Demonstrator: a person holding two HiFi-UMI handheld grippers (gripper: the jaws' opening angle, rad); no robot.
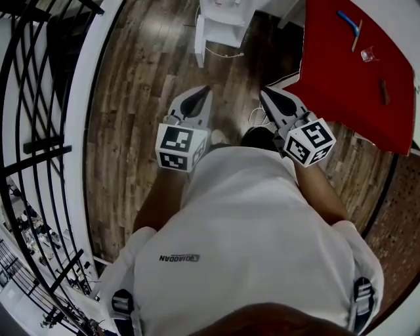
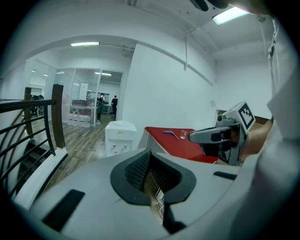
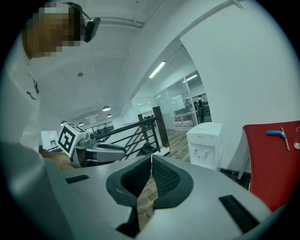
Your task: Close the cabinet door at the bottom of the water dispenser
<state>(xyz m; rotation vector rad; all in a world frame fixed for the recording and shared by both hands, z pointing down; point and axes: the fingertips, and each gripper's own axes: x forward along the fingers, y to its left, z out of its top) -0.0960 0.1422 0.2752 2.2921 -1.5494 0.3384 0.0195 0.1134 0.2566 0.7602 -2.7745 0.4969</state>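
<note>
The left claw (image 1: 203, 90) and right claw (image 1: 264, 92) are both closed on nothing, well short of the water dispenser (image 1: 222, 20) ahead. A white panel at its left is probably the open cabinet door (image 1: 199, 41). A cable (image 1: 223, 54) just before the dispenser could snag a foot. Narrow closed tips pushing hard might slip off the door or shove the light dispenser.

The left forearm (image 1: 152, 203) and right forearm (image 1: 323, 191) reach forward side by side at waist height. The left gripper (image 1: 203, 90) and right gripper (image 1: 266, 93) point ahead, tilted slightly downward, apart from each other. Both have their jaws pressed together with nothing between them
</note>
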